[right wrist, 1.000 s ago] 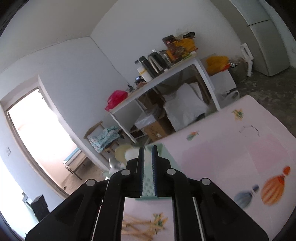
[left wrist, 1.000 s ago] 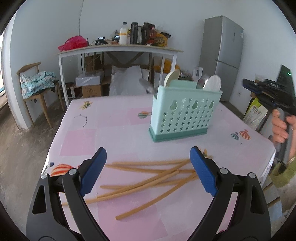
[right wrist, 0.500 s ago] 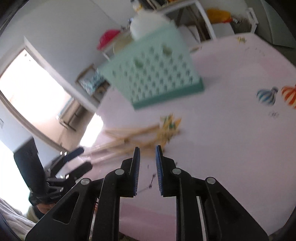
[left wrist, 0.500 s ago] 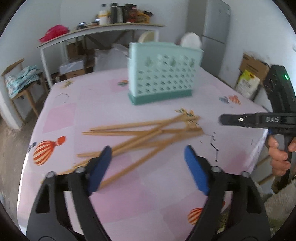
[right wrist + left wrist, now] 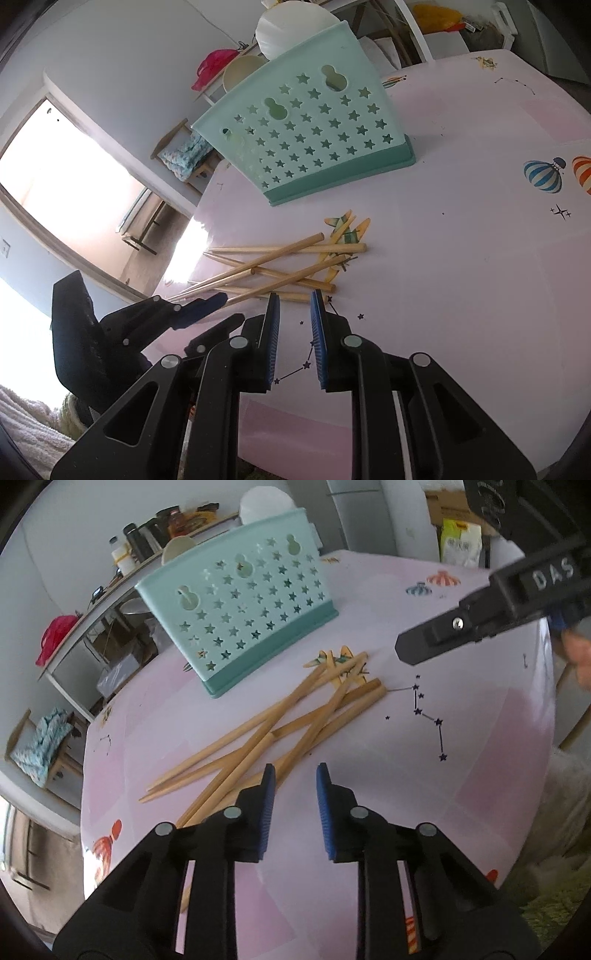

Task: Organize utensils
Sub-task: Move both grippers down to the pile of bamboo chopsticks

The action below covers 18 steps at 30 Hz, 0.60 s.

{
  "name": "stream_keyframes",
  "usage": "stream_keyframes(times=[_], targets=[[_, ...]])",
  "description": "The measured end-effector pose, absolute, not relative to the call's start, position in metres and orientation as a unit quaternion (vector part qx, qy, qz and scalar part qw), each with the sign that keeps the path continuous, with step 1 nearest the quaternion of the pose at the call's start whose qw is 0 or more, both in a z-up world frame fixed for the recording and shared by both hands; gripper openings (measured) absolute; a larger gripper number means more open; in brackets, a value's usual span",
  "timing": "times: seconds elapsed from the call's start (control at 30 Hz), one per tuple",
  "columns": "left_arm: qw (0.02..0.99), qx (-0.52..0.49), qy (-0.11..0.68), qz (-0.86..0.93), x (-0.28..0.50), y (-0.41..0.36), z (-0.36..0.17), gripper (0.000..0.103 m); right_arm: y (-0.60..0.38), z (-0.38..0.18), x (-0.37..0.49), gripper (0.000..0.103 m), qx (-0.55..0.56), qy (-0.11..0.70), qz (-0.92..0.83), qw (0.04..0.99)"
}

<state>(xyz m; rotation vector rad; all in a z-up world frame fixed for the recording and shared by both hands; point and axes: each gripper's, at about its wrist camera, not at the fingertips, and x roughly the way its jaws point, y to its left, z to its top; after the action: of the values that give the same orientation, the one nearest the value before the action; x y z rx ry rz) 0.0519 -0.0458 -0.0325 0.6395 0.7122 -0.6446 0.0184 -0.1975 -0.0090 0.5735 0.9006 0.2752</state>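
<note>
While both grippers hover over loose chopsticks (image 5: 280, 731) near the holder (image 5: 240, 616), the left gripper (image 5: 293, 775) is closing, empty; the right gripper (image 5: 293, 299) stands slightly apart, empty. Next: pinch one stick.

Both cameras ride close above the pink tabletop (image 5: 424, 794), looking steeply down along their own fingers (image 5: 266, 805). The left view faces the chopsticks (image 5: 280, 720) and holder (image 5: 240, 602) from their thin ends; the right looks from the thick ends. Both share chopsticks, holder and each other's gripper.
</note>
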Motion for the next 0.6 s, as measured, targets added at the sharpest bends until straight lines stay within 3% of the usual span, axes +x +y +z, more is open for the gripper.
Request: stream_keyframes(times=[0.6], targets=[[0.823, 0.353, 0.326, -0.304, 0.063, -0.052, -0.034, 0.015, -0.196, -0.008, 0.019, 0.018, 0.273, 0.424, 0.139, 0.852]])
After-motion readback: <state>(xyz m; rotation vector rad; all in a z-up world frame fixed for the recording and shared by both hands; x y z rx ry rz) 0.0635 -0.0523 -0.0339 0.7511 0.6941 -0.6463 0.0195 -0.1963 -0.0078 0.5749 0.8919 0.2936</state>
